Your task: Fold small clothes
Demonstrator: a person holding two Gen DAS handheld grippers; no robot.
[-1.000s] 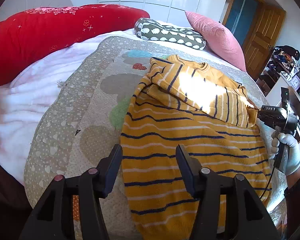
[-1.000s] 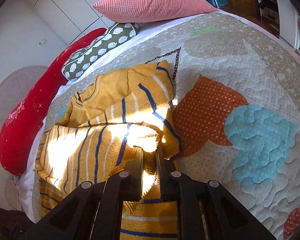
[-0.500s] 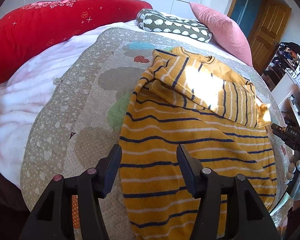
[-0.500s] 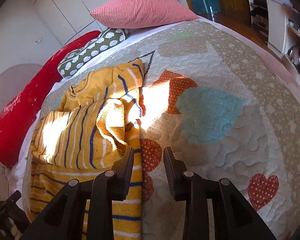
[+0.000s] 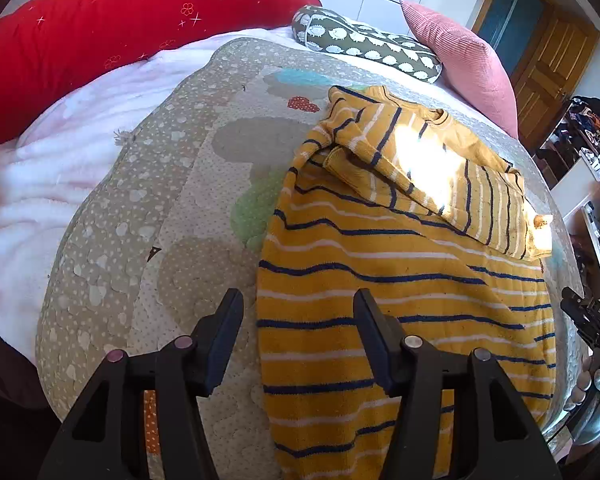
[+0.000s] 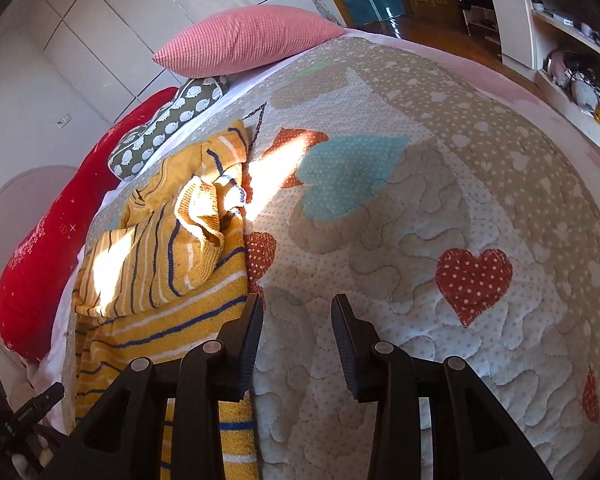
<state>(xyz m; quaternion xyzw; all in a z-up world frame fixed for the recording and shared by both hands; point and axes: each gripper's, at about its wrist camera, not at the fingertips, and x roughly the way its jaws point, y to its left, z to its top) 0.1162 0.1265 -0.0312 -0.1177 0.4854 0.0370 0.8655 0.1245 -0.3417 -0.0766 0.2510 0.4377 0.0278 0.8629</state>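
A yellow sweater with navy and white stripes point(image 5: 400, 280) lies flat on the quilt point(image 5: 140, 208). Both sleeves are folded across its chest, the cuff of one point(image 5: 540, 236) resting at its right edge. My left gripper point(image 5: 298, 304) is open and empty, hovering over the sweater's lower left edge. My right gripper point(image 6: 296, 312) is open and empty, just right of the sweater point(image 6: 152, 264), over the bare quilt point(image 6: 420, 200). The right gripper also shows at the edge of the left wrist view point(image 5: 588, 316).
A long red cushion point(image 5: 100, 40), a green patterned pillow point(image 5: 364, 44) and a pink pillow point(image 5: 460, 60) line the far side of the bed. White fleece blanket point(image 5: 28, 200) lies left of the quilt. Shelves point(image 6: 572, 40) and a wooden door point(image 5: 548, 64) stand beyond the bed.
My right gripper let go of the sleeve cuff, opened, and drew back off the sweater toward the near edge. The sleeve now lies across the chest. My left gripper stayed open and lowered slightly.
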